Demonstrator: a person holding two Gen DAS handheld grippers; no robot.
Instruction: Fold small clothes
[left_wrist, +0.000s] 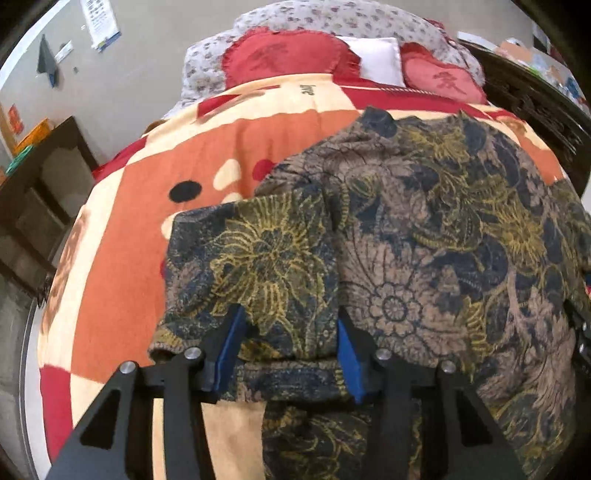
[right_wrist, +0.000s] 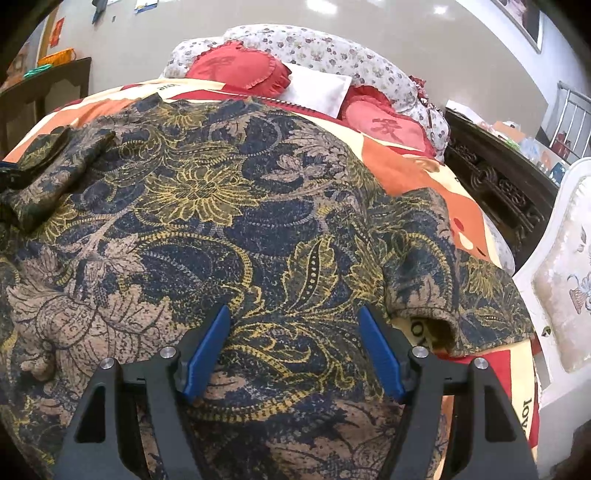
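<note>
Underneath — patterned blanket (left_wrist: 122, 280), dark wooden furniture (right_wrist: 498, 184).

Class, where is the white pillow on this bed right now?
In both wrist views the white pillow lies at the bed's far end, between two red heart cushions.

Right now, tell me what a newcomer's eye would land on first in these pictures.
First comes the dark floral garment, navy, tan and yellow, spread across the middle of the bed under both grippers. Next is the orange, cream and red blanket beneath it, showing to the garment's left in the left wrist view. At the head of the bed, two red heart-shaped cushions flank a white pillow.
</note>
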